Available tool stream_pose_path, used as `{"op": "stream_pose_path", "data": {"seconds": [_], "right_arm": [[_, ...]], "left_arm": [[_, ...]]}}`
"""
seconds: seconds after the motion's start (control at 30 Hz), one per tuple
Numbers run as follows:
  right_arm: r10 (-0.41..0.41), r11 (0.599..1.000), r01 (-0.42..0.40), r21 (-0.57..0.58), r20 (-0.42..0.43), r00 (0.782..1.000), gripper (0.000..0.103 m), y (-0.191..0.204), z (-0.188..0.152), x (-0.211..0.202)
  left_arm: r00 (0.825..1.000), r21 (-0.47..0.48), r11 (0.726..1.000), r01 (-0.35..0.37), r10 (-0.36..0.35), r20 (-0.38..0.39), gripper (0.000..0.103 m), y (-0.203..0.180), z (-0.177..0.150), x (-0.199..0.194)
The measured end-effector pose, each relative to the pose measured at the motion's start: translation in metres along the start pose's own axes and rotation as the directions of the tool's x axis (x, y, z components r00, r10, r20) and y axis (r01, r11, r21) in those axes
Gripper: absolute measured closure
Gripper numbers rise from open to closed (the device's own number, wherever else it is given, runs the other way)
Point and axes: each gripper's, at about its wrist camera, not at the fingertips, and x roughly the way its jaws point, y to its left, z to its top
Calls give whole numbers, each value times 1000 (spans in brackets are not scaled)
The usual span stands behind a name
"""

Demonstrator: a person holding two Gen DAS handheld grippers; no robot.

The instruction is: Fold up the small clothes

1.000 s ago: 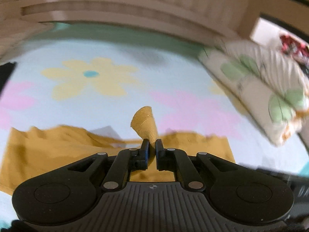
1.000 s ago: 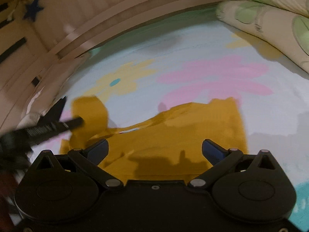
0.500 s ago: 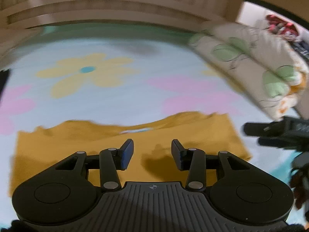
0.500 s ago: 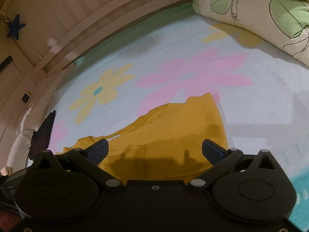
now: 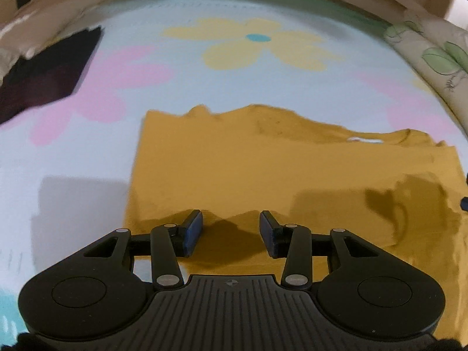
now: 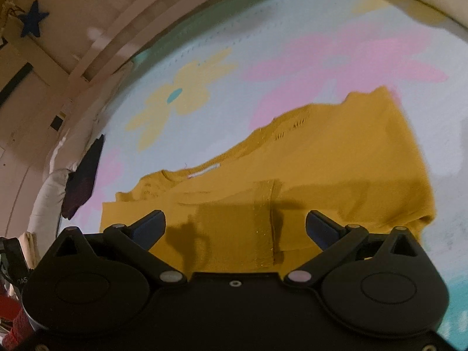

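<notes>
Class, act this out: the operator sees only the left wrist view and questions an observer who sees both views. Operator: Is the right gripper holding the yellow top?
Observer: No. The right gripper is open over the yellow top and grips nothing.
Operator: Is there any detail on the cloth in front of it?
Observer: A glittery gold strip runs down the fabric, seen between its open fingers.
Operator: Is anything on the wall that side?
Observer: A blue star is on the wall at the upper left of that view.
</notes>
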Motion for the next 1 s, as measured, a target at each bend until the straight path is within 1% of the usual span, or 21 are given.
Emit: {"op": "stream_pose_path", "data": {"seconds": [0.1, 0.2, 0.27, 0.37, 0.4, 0.43, 0.5, 0.53, 0.57, 0.6, 0.63, 0.67, 0.7, 0.73, 0.77, 0.8, 0.83, 0.87, 0.93, 1.0], "right_arm": [[-8, 1000, 8, 1, -24, 1000, 1, 2, -3, 10], [-3, 1000, 4, 8, -55, 998, 1, 4, -5, 22], [3, 1000, -1, 19, -76, 997, 1, 5, -7, 30], [-8, 1000, 9, 22, -56, 998, 0, 7, -9, 31], [-12, 999, 14, 36, -53, 999, 0, 6, -8, 31], [-14, 999, 16, 51, -49, 999, 0, 5, -8, 31], [-13, 997, 16, 70, -47, 999, 0, 4, -7, 32], [-14, 997, 17, 70, -47, 999, 0, 4, -6, 31], [-20, 998, 23, 67, -43, 999, 2, 5, -6, 31], [-32, 998, 35, 59, -41, 999, 9, 5, -6, 30], [-48, 998, 50, 44, -41, 998, 14, 7, -6, 30], [-61, 998, 63, 27, -40, 997, 25, 9, -6, 30], [-77, 997, 77, 12, -40, 996, 38, 11, -6, 29], [-85, 996, 85, -1, -40, 996, 45, 12, -6, 28], [-82, 997, 82, -7, -43, 996, 59, 12, -6, 28], [-72, 997, 72, -8, -49, 996, 73, 13, -6, 28], [-60, 998, 59, -10, -51, 997, 80, 14, -6, 26], [-50, 999, 49, -21, -49, 998, 84, 16, -6, 25], [-35, 997, 32, -73, -42, 998, 86, 26, -4, 18], [-4, 993, 1, -122, -18, 1000, 87, 38, 2, 6]], "left_arm": [[1000, -18, 1000, 23, -23, 3, 60, 10, -2, -5], [999, -25, 999, 41, -41, 4, 52, 12, -2, -3], [998, -22, 998, 61, -61, 3, 44, 12, -3, -2], [997, -3, 997, 72, -72, -14, 44, 12, 1, -4], [997, -10, 997, 72, -72, -11, 44, 14, 3, -5], [998, -24, 997, 67, -67, 1, 44, 16, 4, -8], [999, -48, 998, 34, -32, 30, 44, 21, 7, -15], [999, -55, 998, 6, -4, 48, 45, 24, 8, -19], [997, -59, 998, -29, 33, 67, 45, 26, 9, -23], [994, -60, 996, -64, 69, 82, 45, 28, 10, -27], [989, -60, 993, -105, 110, 96, 45, 30, 11, -30], [983, -62, 987, -146, 152, 106, 45, 31, 12, -33], [973, -71, 979, -191, 198, 115, 45, 33, 12, -35], [964, -81, 970, -227, 236, 120, 45, 35, 13, -37], [956, -92, 962, -257, 267, 121, 45, 36, 14, -38], [952, -100, 957, -272, 283, 118, 45, 38, 14, -39], [952, -103, 957, -271, 282, 116, 45, 39, 15, -39], [953, -111, 957, -269, 281, 113, 45, 42, 16, -39], [954, -135, 956, -262, 278, 114, 45, 47, 18, -40], [952, -162, 951, -262, 283, 116, 45, 52, 19, -41]]}}
